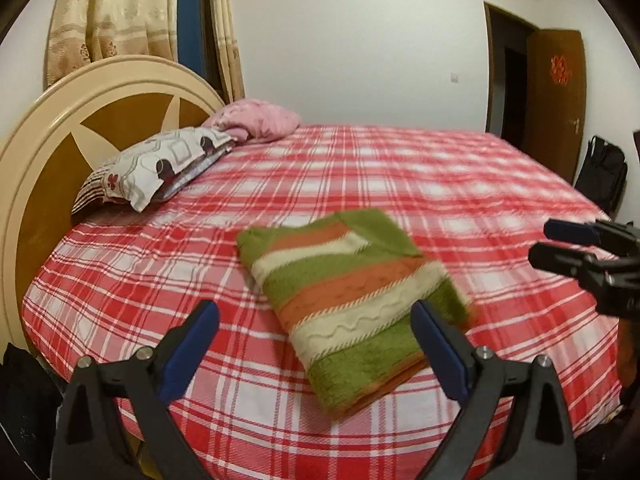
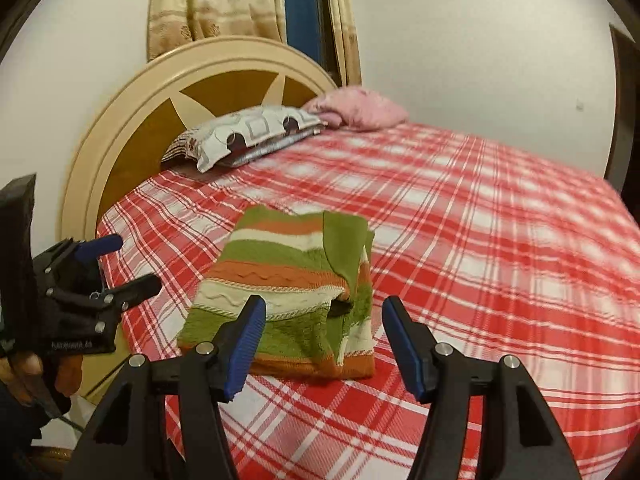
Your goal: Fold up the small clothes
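Observation:
A small knitted sweater [image 1: 352, 296] with green, orange and cream stripes lies folded into a compact rectangle on the red plaid bed [image 1: 480, 208]. It also shows in the right wrist view [image 2: 288, 280], with a green sleeve folded over its right side. My left gripper [image 1: 316, 316] is open and empty, held above the sweater's near edge. My right gripper [image 2: 324, 312] is open and empty, held just before the sweater. The right gripper also shows at the right edge of the left wrist view [image 1: 560, 244]. The left gripper shows at the left of the right wrist view [image 2: 124, 264].
Two pillows [image 1: 160, 164] lie at the head of the bed against a round cream and brown headboard [image 1: 60, 152]. Curtains [image 1: 116, 12] hang behind it. A wooden door [image 1: 556, 96] stands open at the far right, with a black bag [image 1: 604, 172] beside it.

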Available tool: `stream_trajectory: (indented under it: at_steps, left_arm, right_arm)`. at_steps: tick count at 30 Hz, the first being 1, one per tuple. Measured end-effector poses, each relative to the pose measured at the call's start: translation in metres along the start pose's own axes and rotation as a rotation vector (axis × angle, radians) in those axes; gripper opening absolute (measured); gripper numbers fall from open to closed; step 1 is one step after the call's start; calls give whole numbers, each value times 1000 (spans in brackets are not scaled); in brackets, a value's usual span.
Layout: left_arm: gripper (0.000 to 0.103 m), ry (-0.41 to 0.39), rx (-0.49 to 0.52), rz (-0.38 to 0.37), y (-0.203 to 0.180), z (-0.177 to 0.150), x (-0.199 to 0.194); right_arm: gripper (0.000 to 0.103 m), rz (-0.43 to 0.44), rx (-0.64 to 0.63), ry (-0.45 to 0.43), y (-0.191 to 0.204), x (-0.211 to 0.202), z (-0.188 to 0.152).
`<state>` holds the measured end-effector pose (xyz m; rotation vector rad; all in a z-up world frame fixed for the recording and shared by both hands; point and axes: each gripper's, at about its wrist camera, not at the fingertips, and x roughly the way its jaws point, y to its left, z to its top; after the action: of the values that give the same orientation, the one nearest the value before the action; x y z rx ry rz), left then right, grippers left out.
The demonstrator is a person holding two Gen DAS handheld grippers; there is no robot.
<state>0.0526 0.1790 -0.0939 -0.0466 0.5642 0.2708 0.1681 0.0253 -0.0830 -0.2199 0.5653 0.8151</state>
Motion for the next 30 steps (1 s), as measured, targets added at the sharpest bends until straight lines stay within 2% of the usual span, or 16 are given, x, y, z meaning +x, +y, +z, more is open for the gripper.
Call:
stream_trajectory:
  at_steps: [11, 30]
  left_arm:
    - [101, -67, -8, -15, -4, 8, -24]
    - [101, -78, -11, -18, -8, 8, -30]
  right_arm:
    - [63, -28, -19, -81, 15, -44, 4]
    - [64, -23, -6, -81, 13, -50, 0]
